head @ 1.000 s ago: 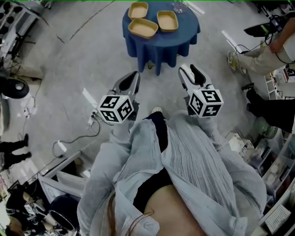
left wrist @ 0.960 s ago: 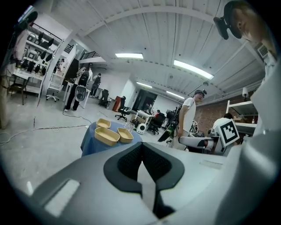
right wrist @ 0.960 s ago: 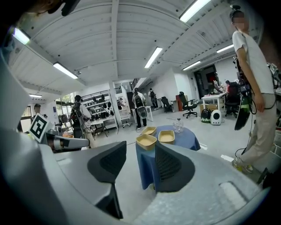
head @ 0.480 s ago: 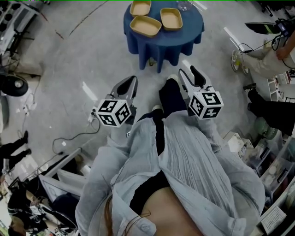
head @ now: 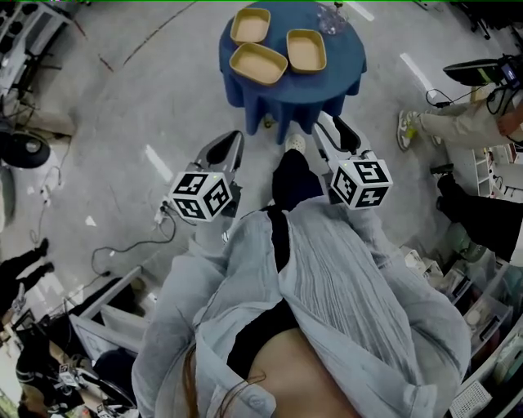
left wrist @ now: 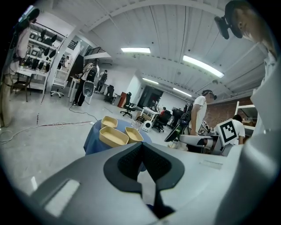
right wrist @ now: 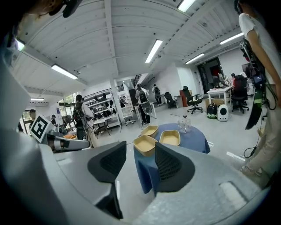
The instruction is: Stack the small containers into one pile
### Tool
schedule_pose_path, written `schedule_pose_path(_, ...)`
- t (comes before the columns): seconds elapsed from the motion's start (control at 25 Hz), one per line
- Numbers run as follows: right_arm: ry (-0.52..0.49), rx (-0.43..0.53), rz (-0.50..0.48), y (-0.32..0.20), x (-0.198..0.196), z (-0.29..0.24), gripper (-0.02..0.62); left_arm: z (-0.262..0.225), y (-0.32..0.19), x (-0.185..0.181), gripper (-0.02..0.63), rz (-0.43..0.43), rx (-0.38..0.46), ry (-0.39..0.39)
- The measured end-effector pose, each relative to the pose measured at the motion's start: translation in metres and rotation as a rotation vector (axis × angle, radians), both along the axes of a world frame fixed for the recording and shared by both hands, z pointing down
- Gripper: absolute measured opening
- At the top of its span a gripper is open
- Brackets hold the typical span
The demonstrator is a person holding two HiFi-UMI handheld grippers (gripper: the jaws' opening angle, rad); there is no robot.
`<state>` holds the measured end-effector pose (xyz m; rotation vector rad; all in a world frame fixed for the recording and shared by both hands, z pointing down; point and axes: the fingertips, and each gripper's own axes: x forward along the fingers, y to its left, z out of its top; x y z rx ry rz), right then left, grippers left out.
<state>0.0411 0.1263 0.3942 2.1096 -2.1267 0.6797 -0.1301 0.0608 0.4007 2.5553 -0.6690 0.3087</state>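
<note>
3 containers [head: 258, 63] unstacked on table [head: 327, 86]; left tool [head: 227, 147] pressed together, right tool [head: 333, 129] spread

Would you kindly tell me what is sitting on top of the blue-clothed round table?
Three tan containers, side by side and unstacked, plus a clear glass item at the far edge. The cloth hides the tabletop itself.

Head view steeply down; both gripper views level, forward, toward the shared, far blue table [head: 282, 94]
</note>
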Motion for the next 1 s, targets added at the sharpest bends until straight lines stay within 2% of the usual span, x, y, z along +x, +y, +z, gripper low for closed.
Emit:
schedule_pose_path(0.68,0.001,-0.021,-0.052,-0.111,0.096,-0.004,0.206,-0.017,-0.104,0.089,0.012,-0.052,0.009,-0.003)
schedule_pose_path(1.0,0.002,-0.026,-0.091,-0.158,0.124,0.002,0.206,-0.013,-0.144,0.118,0.012,-0.090,0.011,0.010)
